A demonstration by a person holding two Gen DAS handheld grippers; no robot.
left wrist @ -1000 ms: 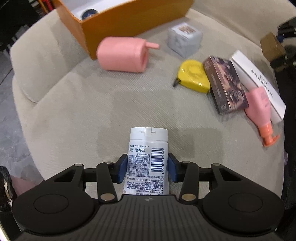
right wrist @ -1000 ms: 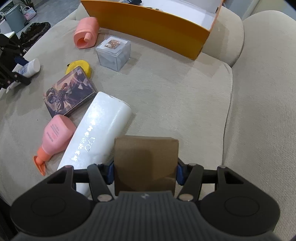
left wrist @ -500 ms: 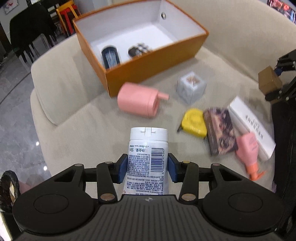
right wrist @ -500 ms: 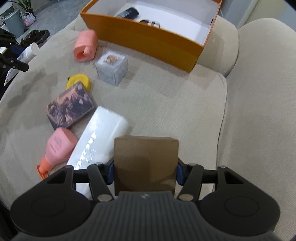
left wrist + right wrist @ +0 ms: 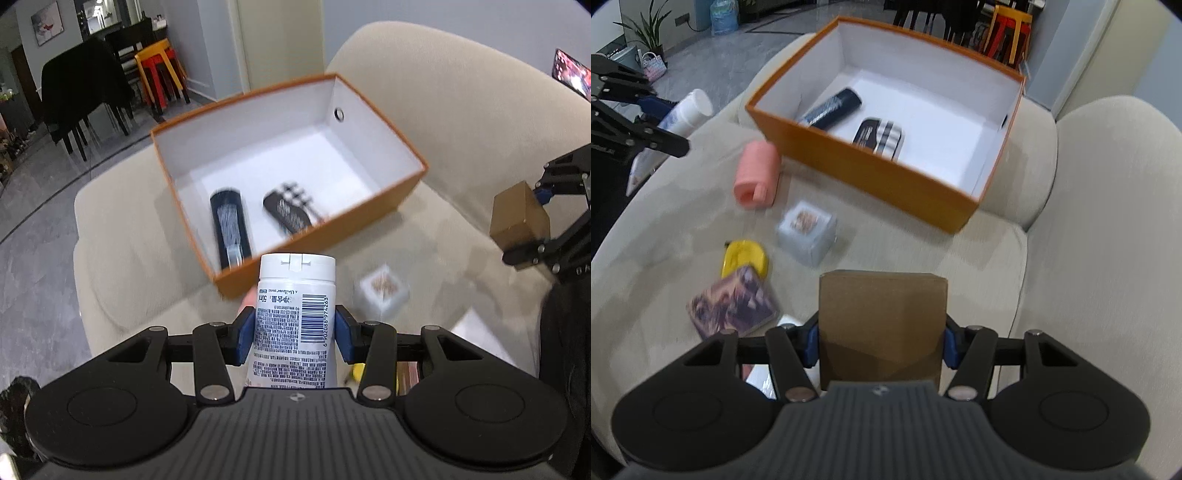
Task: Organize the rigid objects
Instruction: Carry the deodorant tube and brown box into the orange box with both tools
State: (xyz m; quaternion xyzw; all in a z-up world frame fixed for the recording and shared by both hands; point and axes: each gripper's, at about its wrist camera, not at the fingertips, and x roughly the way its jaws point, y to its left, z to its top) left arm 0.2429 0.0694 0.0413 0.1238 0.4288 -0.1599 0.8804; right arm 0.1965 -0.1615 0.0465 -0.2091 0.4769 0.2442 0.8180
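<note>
The left gripper [image 5: 295, 332] pinches a white tube [image 5: 293, 325] — orange box [image 5: 388, 206] at twelve o'clock; the right gripper [image 5: 881, 341] clamps a brown carton [image 5: 882, 325], box at twelve too.

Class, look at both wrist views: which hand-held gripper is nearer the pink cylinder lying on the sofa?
Left. The left hand-held gripper, holding the white tube, hangs just beside the pink cylinder. The right hand-held gripper, holding the brown box, sits farther off, beyond the clear cube.

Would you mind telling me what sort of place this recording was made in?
Most likely a home living room: the work surface is a beige sofa, a dining chair and stacked stools stand behind it, and a potted plant sits on the tiled floor.
</note>
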